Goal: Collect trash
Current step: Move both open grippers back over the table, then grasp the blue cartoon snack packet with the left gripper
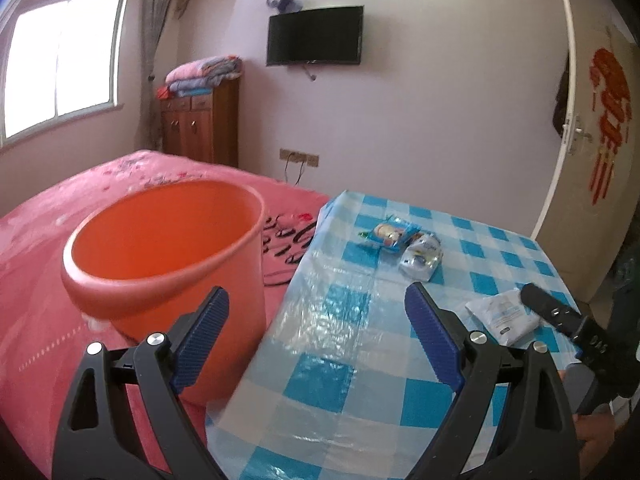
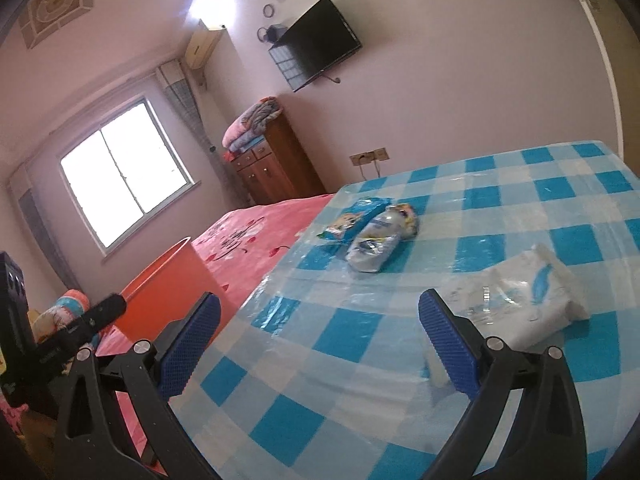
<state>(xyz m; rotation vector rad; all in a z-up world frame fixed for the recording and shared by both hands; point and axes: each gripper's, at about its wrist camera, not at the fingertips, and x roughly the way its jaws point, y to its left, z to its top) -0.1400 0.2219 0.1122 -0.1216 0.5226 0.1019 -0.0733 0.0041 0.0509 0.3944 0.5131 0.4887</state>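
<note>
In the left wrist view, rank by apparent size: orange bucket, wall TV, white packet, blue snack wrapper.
1. Orange bucket, largest, though nearest the camera.
2. Wall TV, far off, so its true size is unsure.
3. White packet.
4. Blue snack wrapper, close to the packet; unsure.

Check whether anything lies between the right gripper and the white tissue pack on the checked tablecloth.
Nothing visible does. The right gripper is open with only bare tablecloth between its fingers, and the white tissue pack lies just beyond its right finger. The two wrappers sit farther back, off that line.
</note>
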